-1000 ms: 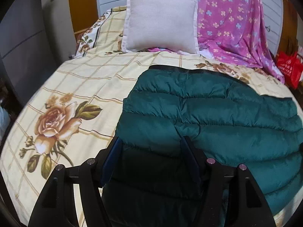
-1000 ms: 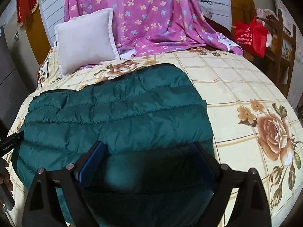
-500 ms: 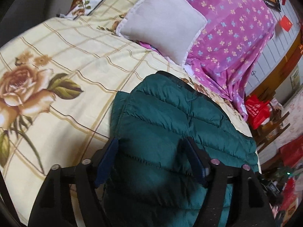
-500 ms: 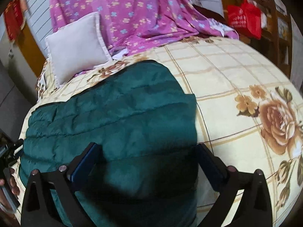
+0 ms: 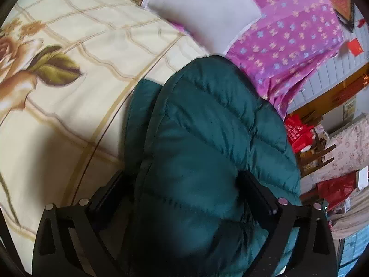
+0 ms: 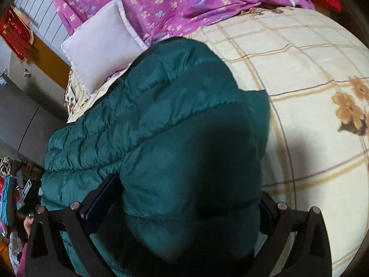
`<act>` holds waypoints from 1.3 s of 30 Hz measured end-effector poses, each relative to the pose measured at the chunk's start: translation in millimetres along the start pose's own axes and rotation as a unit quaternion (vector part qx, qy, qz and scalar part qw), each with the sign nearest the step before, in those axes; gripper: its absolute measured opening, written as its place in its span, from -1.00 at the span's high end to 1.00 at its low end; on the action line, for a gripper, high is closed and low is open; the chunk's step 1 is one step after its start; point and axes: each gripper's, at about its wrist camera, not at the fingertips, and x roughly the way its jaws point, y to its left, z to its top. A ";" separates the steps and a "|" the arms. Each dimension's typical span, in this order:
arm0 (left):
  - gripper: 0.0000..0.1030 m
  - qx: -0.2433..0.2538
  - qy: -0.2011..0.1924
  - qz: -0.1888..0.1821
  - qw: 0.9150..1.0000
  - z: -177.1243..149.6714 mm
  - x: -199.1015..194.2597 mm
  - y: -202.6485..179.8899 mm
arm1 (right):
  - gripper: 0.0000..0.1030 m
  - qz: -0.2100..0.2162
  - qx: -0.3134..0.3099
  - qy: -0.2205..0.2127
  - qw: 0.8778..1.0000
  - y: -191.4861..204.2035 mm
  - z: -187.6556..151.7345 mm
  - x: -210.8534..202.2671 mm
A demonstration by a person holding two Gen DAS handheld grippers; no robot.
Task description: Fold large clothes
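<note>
A dark green quilted puffer jacket (image 5: 207, 127) lies on the bed, folded into a thick bundle. It also fills the right wrist view (image 6: 161, 115). My left gripper (image 5: 184, 196) has its jaws spread wide on either side of the jacket's left end, with the padding bulging between the fingers (image 5: 256, 191). My right gripper (image 6: 184, 198) likewise has its jaws wide apart around the jacket's right end, its left finger (image 6: 101, 198) against the fabric. The jacket's near edge looks raised off the sheet at both ends.
The bed has a cream checked sheet with rose prints (image 5: 57, 69). A pale pillow (image 6: 101, 43) and a purple floral cloth (image 6: 161, 2) lie at the head. Red bags (image 5: 297, 133) and clutter stand beside the bed.
Both grippers have tipped outward and pushed in under the jacket's ends. The jacket's near part has risen and bunched between the fingers, now filling more of each view.
</note>
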 end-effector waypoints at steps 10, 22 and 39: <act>0.52 0.045 -0.020 0.001 0.999 -11.2 -21.4 -26.0 | -0.11 0.029 -0.005 -0.029 0.999 15.8 -14.4 -22.1; 0.82 0.079 0.002 -0.061 0.995 -77.1 -135.4 -55.1 | 0.34 0.108 -0.022 -0.032 0.993 38.3 -71.4 -128.9; 0.34 0.120 -0.053 0.153 0.979 -138.8 -171.2 -71.1 | -0.42 -0.106 -0.052 -0.072 0.990 63.0 -135.0 -185.3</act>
